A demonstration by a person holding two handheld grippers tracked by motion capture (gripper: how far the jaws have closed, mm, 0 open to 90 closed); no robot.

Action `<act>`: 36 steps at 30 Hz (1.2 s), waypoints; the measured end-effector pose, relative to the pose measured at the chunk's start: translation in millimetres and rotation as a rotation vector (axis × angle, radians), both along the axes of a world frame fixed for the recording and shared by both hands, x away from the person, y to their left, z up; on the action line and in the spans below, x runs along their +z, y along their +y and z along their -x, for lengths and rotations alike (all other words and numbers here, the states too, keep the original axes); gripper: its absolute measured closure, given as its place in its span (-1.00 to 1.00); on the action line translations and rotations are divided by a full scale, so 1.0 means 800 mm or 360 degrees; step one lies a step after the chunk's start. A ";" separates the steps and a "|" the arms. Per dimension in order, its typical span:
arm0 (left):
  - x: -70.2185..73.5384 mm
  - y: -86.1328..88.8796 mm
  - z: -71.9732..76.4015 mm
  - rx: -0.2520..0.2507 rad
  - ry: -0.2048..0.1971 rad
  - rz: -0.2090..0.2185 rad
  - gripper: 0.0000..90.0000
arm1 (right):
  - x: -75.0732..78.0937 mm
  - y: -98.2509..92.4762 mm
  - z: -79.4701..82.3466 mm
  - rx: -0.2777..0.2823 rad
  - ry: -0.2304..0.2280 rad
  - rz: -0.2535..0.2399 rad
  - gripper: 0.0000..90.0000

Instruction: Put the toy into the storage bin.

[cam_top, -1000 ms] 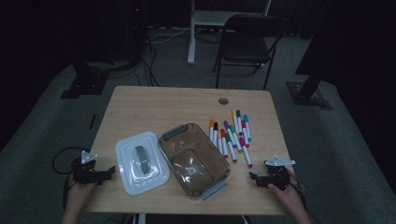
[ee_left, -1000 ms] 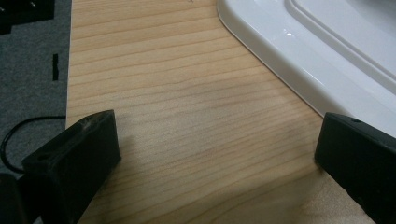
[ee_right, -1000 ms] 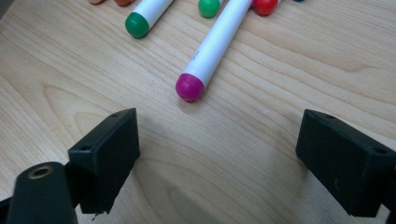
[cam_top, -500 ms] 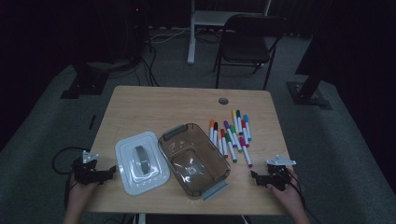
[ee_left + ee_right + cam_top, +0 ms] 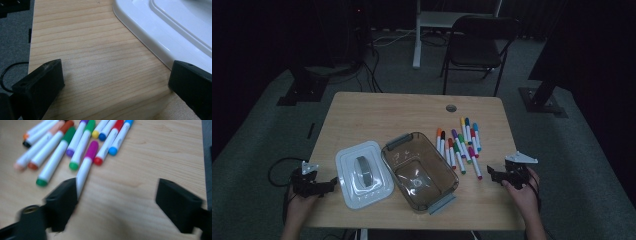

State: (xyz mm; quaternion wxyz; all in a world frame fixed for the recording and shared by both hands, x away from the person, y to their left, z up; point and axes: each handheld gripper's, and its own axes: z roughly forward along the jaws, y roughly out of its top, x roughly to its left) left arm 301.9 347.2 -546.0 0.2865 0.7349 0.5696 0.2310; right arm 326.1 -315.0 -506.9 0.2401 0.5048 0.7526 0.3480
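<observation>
I hold both tongs wide and empty: left gripper [image 5: 332, 183] beside the lid [image 5: 363, 173], right gripper [image 5: 490, 174], jaws just narrowing, near markers [image 5: 459, 145]; tub [image 5: 418, 172] between, empty.

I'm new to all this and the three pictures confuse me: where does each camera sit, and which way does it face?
High view: above the person's side, looking forward and down on the table; both hands show.
Left gripper view: on the left gripper, facing the white lid; open jaws show.
Right gripper view: on the right gripper, facing the markers; open jaws show.
Shared: lid and markers also appear from above.
</observation>
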 end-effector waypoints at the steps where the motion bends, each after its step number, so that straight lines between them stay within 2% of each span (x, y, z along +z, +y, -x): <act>1: 0.000 0.000 0.000 0.0000 0.0000 0.0000 -0.99 | 0.003 0.000 -0.005 -0.0021 0.0010 -0.0025 -0.42; 2: 0.000 0.000 0.000 0.0000 0.0000 0.0000 -0.99 | 0.003 0.000 -0.005 -0.0021 0.0010 -0.0025 -0.42; 5: 0.000 0.000 0.000 0.0000 0.0000 0.0000 -0.99 | 0.010 0.001 -0.024 -0.0076 -0.0011 -0.0029 -0.38; 6: 0.000 0.000 0.000 0.0000 0.0000 0.0000 -0.99 | 0.014 0.003 -0.035 -0.0087 -0.0013 -0.0018 -0.28; 8: 0.000 0.000 0.000 0.0000 0.0000 0.0000 -0.99 | 0.018 0.005 -0.046 -0.0071 -0.0027 -0.0023 -0.19; 11: 0.000 0.000 0.000 0.0001 0.0000 0.0001 -0.99 | 0.022 0.014 -0.066 -0.0035 -0.0033 -0.0033 -0.17; 14: 0.000 0.000 0.000 0.0000 0.0000 0.0000 -0.99 | 0.023 0.024 -0.088 -0.0044 -0.0011 -0.0025 -0.09; 15: 0.000 0.000 0.000 0.0000 0.0000 0.0000 -0.99 | 0.024 0.026 -0.093 -0.0062 0.0006 -0.0025 -0.05; 16: 0.000 0.000 0.000 0.0000 0.0000 0.0000 -0.99 | 0.023 0.029 -0.110 -0.0097 0.0037 -0.0033 -0.05; 17: 0.000 0.000 0.000 0.0000 0.0000 0.0000 -0.99 | 0.023 0.029 -0.110 -0.0097 0.0037 -0.0033 -0.05; 18: 0.000 0.000 0.000 0.0001 0.0000 0.0000 -0.99 | 0.023 0.028 -0.118 -0.0120 0.0072 -0.0077 -0.01; 20: 0.000 0.000 0.000 0.0001 0.0000 0.0001 -0.99 | 0.023 0.031 -0.133 -0.0159 0.0061 -0.0098 0.06; 21: 0.000 0.000 0.000 0.0000 0.0000 0.0000 -0.99 | 0.023 0.033 -0.146 -0.0186 0.0081 -0.0114 0.14; 22: 0.000 0.000 0.000 0.0001 0.0000 0.0000 -0.99 | 0.023 0.033 -0.146 -0.0186 0.0081 -0.0114 0.14; 25: 0.000 0.000 0.000 0.0001 0.0000 0.0000 -0.99 | 0.020 0.035 -0.164 -0.0217 0.0125 -0.0157 0.27; 26: 0.000 0.000 0.000 0.0000 0.0000 0.0000 -0.99 | 0.014 0.037 -0.177 -0.0253 0.0175 -0.0162 0.34; 28: 0.000 0.000 0.000 0.0002 0.0000 -0.0001 -0.99 | 0.012 0.038 -0.180 -0.0259 0.0186 -0.0160 0.34; 30: 0.000 0.000 0.000 0.0005 0.0000 0.0000 -0.99 | 0.002 0.042 -0.191 -0.0280 0.0261 -0.0149 0.36; 36: 0.000 0.000 0.000 0.0006 0.0002 -0.0001 -0.99 | -0.012 0.043 -0.203 -0.0299 0.0343 -0.0143 0.40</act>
